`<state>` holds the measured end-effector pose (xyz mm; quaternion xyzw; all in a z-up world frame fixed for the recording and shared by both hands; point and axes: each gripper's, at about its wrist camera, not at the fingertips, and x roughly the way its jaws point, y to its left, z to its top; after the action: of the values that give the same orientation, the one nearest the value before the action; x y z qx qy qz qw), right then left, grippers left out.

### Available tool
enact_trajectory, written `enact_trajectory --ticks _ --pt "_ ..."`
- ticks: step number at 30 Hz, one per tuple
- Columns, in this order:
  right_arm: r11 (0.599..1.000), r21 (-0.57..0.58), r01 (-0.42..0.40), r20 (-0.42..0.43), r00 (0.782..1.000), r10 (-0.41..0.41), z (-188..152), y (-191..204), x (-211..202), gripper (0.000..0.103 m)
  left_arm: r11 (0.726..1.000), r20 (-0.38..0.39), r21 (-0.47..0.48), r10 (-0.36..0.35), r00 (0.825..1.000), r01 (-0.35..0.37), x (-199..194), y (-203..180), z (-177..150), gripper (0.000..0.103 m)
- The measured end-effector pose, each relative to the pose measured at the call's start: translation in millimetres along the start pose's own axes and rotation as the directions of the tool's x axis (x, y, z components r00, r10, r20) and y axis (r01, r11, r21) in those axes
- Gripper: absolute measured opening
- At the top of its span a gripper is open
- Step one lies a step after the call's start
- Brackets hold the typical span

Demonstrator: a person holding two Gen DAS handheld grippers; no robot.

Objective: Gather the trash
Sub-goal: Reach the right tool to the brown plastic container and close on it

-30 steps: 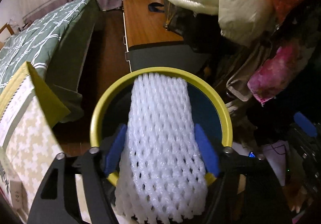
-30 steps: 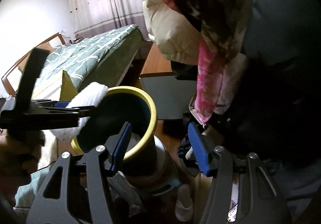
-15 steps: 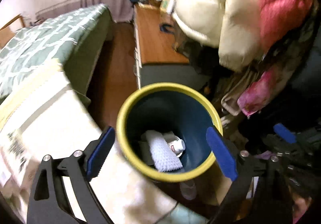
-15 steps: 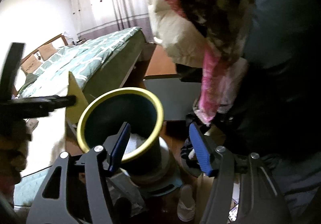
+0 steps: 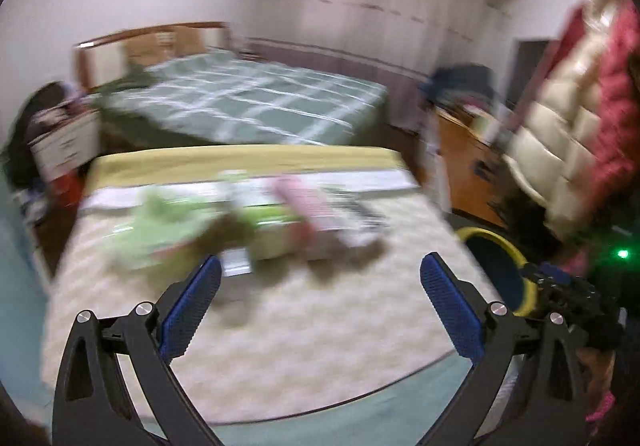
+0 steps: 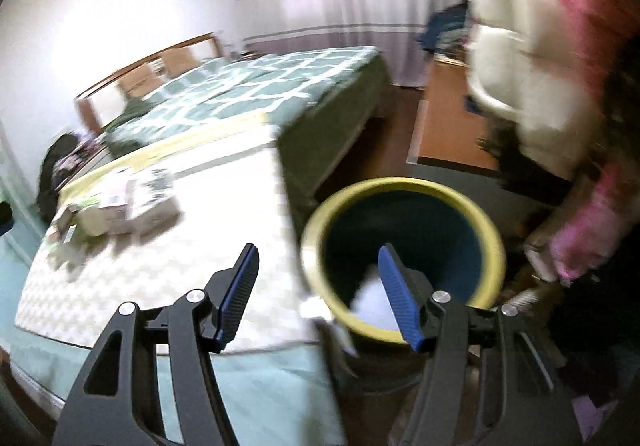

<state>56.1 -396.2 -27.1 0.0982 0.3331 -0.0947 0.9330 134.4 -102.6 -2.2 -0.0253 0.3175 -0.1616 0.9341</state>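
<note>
Left wrist view: left tongs (image 5: 318,300) gaped empty over blurred litter (image 5: 256,218); right tongs (image 6: 318,294) spread empty beside the bin (image 6: 402,188).

The left gripper (image 5: 318,304) has matt black plastic arms, ribbed blue pads and bright metal rivets; the right gripper (image 6: 320,288) looks the same. The bin (image 6: 490,230) seems smooth plastic, though blur hides detail. The bedspread (image 6: 256,90) is matt cloth; the headboard (image 5: 148,36) is polished wood.
</note>
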Motion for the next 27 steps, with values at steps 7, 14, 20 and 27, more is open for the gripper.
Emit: enact_trajectory --ticks 7,14,20,27 --pt "0.966 -0.180 -0.186 -0.048 0.983 0.180 16.2 127.9 24.4 0.059 0.977 0.053 -0.088 0.197 0.979 -0.192 -46.7 95.8 -19.4 0.098" --pt "0.898 -0.291 -0.329 -0.120 0.944 0.307 29.3 237.3 53.6 0.059 0.948 0.081 -0.137 0.300 0.951 -0.287 -63.1 146.1 -25.6 0.098" --pt "0.851 -0.388 -0.355 -0.118 0.934 0.336 30.2 291.7 71.0 0.059 0.949 0.055 -0.144 0.292 0.955 -0.282 -52.7 161.5 -31.3 0.098" --pt "0.797 -0.517 -0.313 -0.136 0.949 0.284 25.1 319.7 95.5 0.059 0.955 0.051 -0.151 0.265 0.963 -0.255 -39.4 161.1 -31.6 0.098"
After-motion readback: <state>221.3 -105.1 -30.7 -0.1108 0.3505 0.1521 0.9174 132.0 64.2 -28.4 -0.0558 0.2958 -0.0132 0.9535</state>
